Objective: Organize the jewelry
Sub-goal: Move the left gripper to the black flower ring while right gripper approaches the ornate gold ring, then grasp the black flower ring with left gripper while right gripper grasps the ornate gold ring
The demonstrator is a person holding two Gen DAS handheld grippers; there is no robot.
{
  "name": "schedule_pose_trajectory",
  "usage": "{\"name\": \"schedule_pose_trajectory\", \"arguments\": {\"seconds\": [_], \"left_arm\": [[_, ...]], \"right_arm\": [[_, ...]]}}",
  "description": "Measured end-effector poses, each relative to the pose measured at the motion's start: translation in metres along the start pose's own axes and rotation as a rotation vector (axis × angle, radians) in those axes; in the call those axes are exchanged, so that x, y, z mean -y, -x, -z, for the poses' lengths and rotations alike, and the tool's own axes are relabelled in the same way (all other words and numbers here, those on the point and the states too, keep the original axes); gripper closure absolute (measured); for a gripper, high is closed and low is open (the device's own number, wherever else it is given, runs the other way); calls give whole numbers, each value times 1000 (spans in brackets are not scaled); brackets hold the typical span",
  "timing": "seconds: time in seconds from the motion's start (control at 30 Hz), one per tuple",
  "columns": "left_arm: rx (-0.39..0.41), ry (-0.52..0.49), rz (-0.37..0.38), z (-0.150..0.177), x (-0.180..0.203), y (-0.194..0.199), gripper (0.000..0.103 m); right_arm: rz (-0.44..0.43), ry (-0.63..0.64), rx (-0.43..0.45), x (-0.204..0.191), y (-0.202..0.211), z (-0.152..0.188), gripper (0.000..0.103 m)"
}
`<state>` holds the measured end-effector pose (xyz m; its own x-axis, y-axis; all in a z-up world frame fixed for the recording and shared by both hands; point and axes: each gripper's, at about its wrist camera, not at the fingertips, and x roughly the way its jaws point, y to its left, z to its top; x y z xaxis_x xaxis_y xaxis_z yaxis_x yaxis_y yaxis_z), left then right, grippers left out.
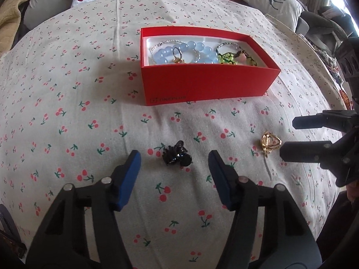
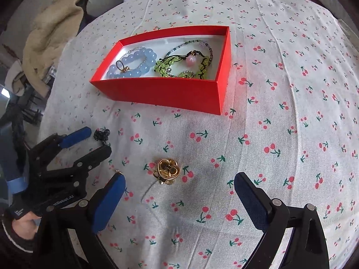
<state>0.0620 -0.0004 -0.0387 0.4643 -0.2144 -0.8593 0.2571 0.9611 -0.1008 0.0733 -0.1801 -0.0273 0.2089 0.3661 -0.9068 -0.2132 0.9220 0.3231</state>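
A small black hair clip point(image 1: 176, 155) lies on the cherry-print cloth point(image 1: 67, 89) over the worktop, its long axis running roughly crosswise between the two blue pads of the left claw point(image 1: 174, 159). The pads stand on either side of it with a gap each way — the claw is released, not pressing on the clip.

To the right lies a gold ring point(image 2: 166, 170) with a flower-shaped top facing up; which way its band points I cannot tell. It sits ahead of the right claw point(image 2: 179, 187), between the lines of its two fingers and apart from both, nearer the left one. That claw is spread wide and grasps nothing.

Beyond both pieces, well apart from them, stands an open red box point(image 2: 161, 92) with a white floor. In its left part lie a pale blue bead bracelet point(image 2: 134, 63) and a thin gold ring point(image 2: 122, 65) on top of it — in the right part, a green bead bracelet point(image 2: 170, 66) with a pink bead and a slim string of dark beads point(image 2: 197, 42).
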Motion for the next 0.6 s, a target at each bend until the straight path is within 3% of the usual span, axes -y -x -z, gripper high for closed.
{"name": "schedule_pose_trajectory", "arguments": {"seconds": [0.17, 0.23, 0.43, 0.6], "left_arm": [[-3, 19, 14, -3, 0, -2, 70], [-2, 23, 13, -3, -1, -2, 75], [1, 30, 3, -3, -4, 0, 75], [-1, 38, 1, -3, -6, 2, 75]], "right_arm": [[-6, 9, -16, -8, -6, 4, 22], [-15, 5, -24, -9, -10, 3, 26], [-29, -25, -35, -13, -17, -1, 46], [-42, -50, -44, -11, -19, -2, 69]]}}
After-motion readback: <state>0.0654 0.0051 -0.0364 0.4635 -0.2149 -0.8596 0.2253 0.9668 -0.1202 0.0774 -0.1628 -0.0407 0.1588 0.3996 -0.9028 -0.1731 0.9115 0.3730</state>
